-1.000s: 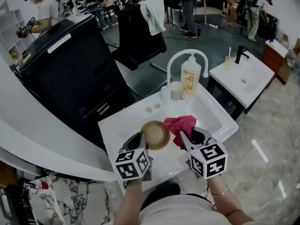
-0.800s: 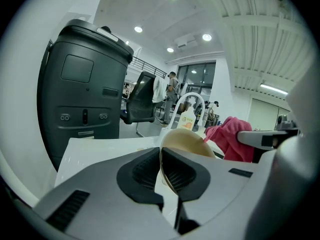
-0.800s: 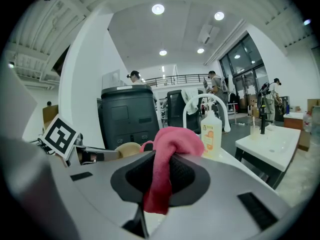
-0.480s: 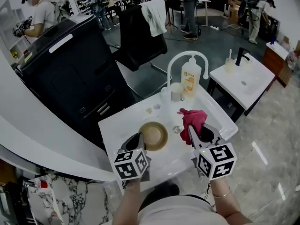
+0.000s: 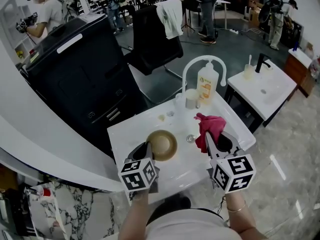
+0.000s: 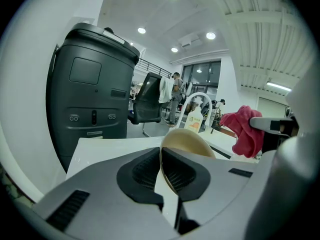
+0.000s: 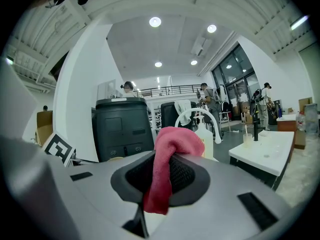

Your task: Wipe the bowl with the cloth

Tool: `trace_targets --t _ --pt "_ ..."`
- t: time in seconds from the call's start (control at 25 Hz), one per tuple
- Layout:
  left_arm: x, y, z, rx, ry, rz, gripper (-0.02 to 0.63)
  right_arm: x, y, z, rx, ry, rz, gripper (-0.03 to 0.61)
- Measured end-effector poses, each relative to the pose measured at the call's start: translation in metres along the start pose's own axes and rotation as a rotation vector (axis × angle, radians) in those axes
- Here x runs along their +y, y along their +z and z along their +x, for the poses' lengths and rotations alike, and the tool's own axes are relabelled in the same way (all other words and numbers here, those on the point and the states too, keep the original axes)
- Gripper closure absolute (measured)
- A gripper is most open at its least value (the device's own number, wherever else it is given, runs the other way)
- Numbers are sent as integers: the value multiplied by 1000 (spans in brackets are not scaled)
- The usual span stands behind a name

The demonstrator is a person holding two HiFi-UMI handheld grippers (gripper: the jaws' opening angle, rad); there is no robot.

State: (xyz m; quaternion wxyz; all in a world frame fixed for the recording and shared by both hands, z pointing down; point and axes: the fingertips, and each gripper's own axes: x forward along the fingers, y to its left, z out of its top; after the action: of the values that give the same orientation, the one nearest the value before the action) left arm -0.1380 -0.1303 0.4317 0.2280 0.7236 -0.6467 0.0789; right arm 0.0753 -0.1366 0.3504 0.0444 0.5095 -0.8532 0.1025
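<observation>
The tan bowl [image 5: 161, 145] hangs over the white sink [image 5: 125, 134], tilted, its rim pinched by my left gripper [image 5: 148, 149], which is shut on it. In the left gripper view the bowl [image 6: 187, 144] rises from between the jaws. The red cloth [image 5: 209, 125] is bunched in my right gripper [image 5: 212, 143], shut on it, to the right of the bowl and apart from it. In the right gripper view the cloth [image 7: 167, 166] drapes over and between the jaws; in the left gripper view the cloth [image 6: 245, 129] shows at the right.
A white curved faucet [image 5: 200, 64], a soap bottle [image 5: 205, 84] and a cup [image 5: 191, 99] stand at the sink's far edge. A small metal drain [image 5: 190, 138] lies in the basin. A black cabinet [image 5: 75, 69] stands at left, a second sink [image 5: 260, 86] at right. People stand far back.
My right gripper has carried the red cloth away from the bowl, to the right and a little up. The bowl and left gripper have barely moved.
</observation>
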Motion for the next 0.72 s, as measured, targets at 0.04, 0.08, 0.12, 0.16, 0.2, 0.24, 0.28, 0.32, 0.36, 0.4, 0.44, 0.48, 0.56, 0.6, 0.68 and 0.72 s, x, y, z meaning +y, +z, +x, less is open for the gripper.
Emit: trace_targets --t 0.04,0.08,0.12,0.16,0.2,0.24,0.28,0.32,0.36,0.4,0.44,0.48,0.56,0.6,0.68,0.72 --pt "3 -1 0 1 7 -3 581 0 1 1 -3 2 -2 514" --pt "6 -1 1 2 13 -6 581 1 2 1 -7 3 -4 514" --pt "9 -2 1 4 20 -10 581 2 3 2 -10 5 -6 514" --pt "12 -3 1 5 28 -14 581 3 4 3 -14 7 -8 514" --pt "15 -4 2 7 34 -17 581 3 5 4 -18 9 -10 514" --pt "18 -5 3 8 41 -21 581 4 6 5 -22 12 -12 514" --pt "20 -6 3 10 46 -24 581 4 7 6 -26 14 -13 514" --pt "23 -7 4 12 52 -28 581 5 8 6 -30 16 -15 514" --pt "25 -7 4 13 58 -31 581 6 9 7 -33 19 -16 514" --pt "28 -8 5 15 64 -33 581 7 10 8 -36 22 -17 514" --pt "31 -9 5 16 70 -37 581 9 11 9 -38 26 -18 514" --pt "34 -10 6 18 76 -41 581 10 11 10 -39 29 -19 514" --pt "40 -12 9 23 86 -50 581 12 13 13 -41 34 -21 514" --pt "43 -13 10 26 91 -53 581 12 13 14 -42 36 -21 514" --pt "49 -14 14 31 102 -57 581 14 13 17 -42 40 -21 514" --pt "52 -15 15 33 109 -57 581 15 14 18 -42 41 -22 514"
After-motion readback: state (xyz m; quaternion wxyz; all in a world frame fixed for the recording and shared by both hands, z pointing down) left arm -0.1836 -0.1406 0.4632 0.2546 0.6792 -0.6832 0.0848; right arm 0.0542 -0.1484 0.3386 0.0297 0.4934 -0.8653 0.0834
